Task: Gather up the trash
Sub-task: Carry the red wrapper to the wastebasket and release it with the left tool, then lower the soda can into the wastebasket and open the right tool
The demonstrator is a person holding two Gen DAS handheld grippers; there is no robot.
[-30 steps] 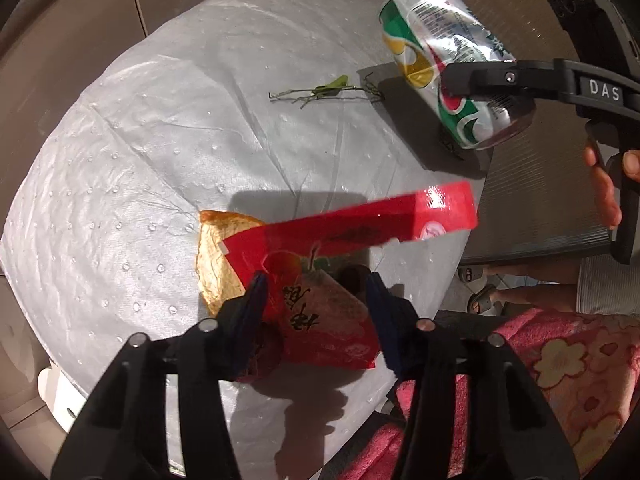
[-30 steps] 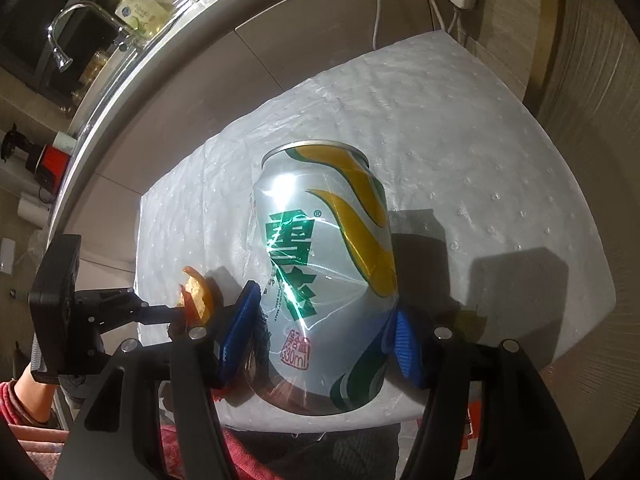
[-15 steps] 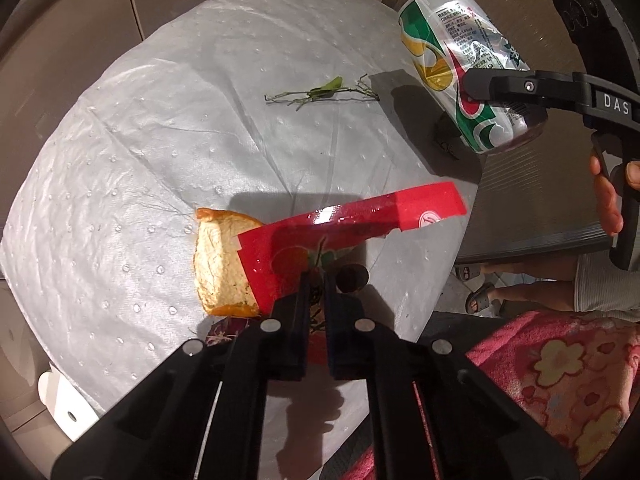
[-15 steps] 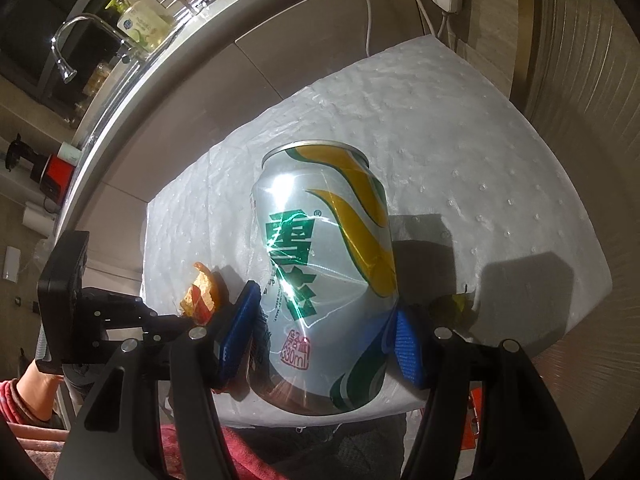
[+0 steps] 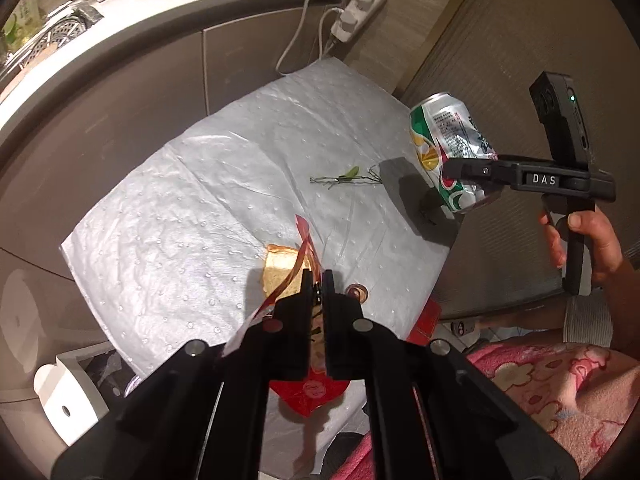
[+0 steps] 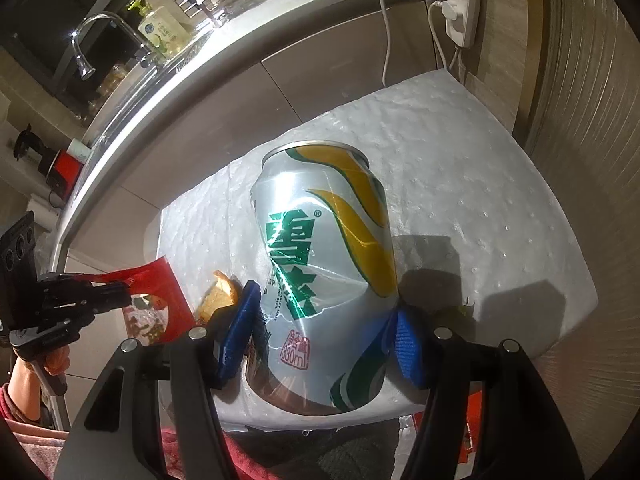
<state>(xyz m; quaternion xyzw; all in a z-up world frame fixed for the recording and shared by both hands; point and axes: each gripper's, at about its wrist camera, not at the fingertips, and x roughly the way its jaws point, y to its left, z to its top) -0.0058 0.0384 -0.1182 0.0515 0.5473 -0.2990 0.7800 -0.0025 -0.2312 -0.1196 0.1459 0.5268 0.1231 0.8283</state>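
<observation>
My left gripper [image 5: 317,282] is shut on a red snack wrapper [image 5: 308,390], held up above the white padded mat [image 5: 192,208]; the wrapper also shows in the right wrist view [image 6: 156,304]. A slice of bread [image 5: 278,276] lies on the mat just beyond the left fingers and shows in the right wrist view [image 6: 218,296]. My right gripper [image 6: 328,328] is shut on a dented silver, green and yellow can [image 6: 324,276], held in the air past the mat's right edge [image 5: 448,152]. A green twig [image 5: 344,178] lies on the mat.
A dark round bit [image 5: 358,291] lies by the bread. A white bin [image 5: 68,396] stands low left. A power strip [image 5: 356,12] with cords hangs on the wall behind. A kitchen counter [image 6: 168,92] with a faucet and a soap bottle runs along the back. A pink blanket [image 5: 560,380] is at the right.
My left gripper closed on the red wrapper and lifted it off the mat, pulling back. The right gripper carried the can up and rightward, away from the mat.
</observation>
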